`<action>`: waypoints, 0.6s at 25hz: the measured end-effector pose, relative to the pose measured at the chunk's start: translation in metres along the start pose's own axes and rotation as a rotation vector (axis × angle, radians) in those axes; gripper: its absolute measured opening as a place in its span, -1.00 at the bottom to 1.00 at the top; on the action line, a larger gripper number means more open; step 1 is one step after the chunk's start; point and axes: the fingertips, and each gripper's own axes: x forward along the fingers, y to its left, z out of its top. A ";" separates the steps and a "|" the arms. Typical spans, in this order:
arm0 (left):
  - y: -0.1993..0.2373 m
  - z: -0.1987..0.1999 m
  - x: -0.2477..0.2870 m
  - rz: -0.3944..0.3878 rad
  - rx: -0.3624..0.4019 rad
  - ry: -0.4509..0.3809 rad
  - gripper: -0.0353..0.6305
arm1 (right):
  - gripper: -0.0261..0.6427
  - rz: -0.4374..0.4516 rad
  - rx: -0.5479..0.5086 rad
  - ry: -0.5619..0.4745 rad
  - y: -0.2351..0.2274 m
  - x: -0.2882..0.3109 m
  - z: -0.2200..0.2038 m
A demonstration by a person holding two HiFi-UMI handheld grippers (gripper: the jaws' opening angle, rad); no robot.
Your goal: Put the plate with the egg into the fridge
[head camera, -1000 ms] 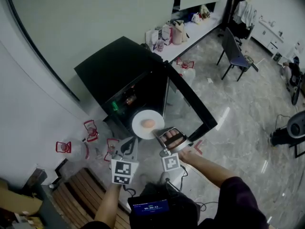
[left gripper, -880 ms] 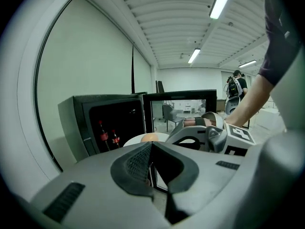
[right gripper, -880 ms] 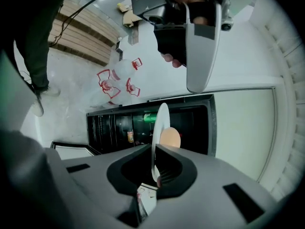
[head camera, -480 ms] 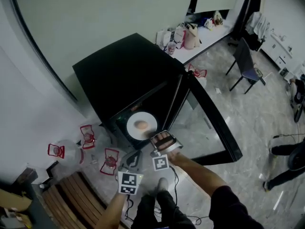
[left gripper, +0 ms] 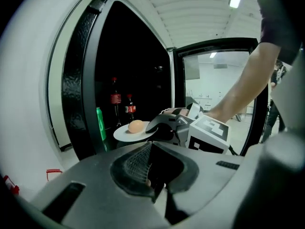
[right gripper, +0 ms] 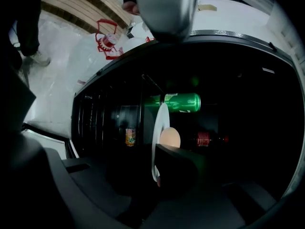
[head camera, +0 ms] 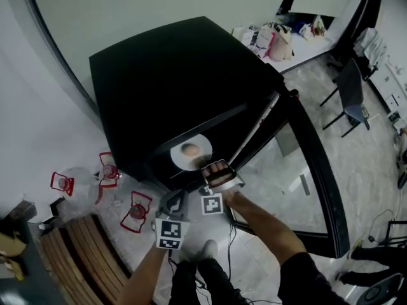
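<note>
Head view: a tall black fridge (head camera: 178,81) stands with its glass fridge door (head camera: 316,170) swung wide open to the right. At the front edge of the fridge's dark opening, a round white plate (head camera: 191,154) is held in the air with a pale brown egg (head camera: 189,149) lying on it. The right gripper (head camera: 206,169) has its jaws clamped on the plate's near rim, and a bare forearm reaches in behind it. The left gripper (head camera: 174,200) hangs just below and to the left of the plate, apart from it.

On the floor by the fridge's left side sit clear water jugs with red handles (head camera: 135,210), with a slatted wooden bench (head camera: 76,253) beside them.

Left gripper view: its jaws are pressed together with nothing between them. Ahead, the plate and egg sit level at the fridge's opening. Inside, near the left wall, stand a green bottle (left gripper: 99,124) and dark cola bottles (left gripper: 115,99).

Right gripper view: the picture is rolled sideways, so the plate shows edge-on, pinched between the jaws. An orange can (right gripper: 129,137) shows deeper inside.
</note>
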 end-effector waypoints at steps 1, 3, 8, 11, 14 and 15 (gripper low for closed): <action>0.002 -0.001 0.005 0.007 -0.003 0.001 -0.87 | -0.84 0.000 -0.018 -0.012 0.001 0.003 0.001; 0.006 -0.004 0.010 0.022 -0.012 0.004 -0.87 | -0.84 0.012 -0.051 -0.035 0.004 0.010 0.005; 0.010 -0.004 0.011 0.039 -0.012 0.011 -0.87 | -0.84 0.063 -0.090 -0.075 0.008 0.026 0.009; 0.014 -0.004 0.012 0.053 -0.027 0.015 -0.87 | -0.85 0.287 0.053 -0.128 0.040 0.024 0.019; 0.014 -0.004 0.013 0.046 -0.039 0.019 -0.87 | -0.84 0.415 0.114 -0.150 0.054 0.023 0.022; 0.013 -0.005 0.013 0.040 -0.042 0.023 -0.87 | -0.84 0.410 0.108 -0.149 0.049 0.024 0.021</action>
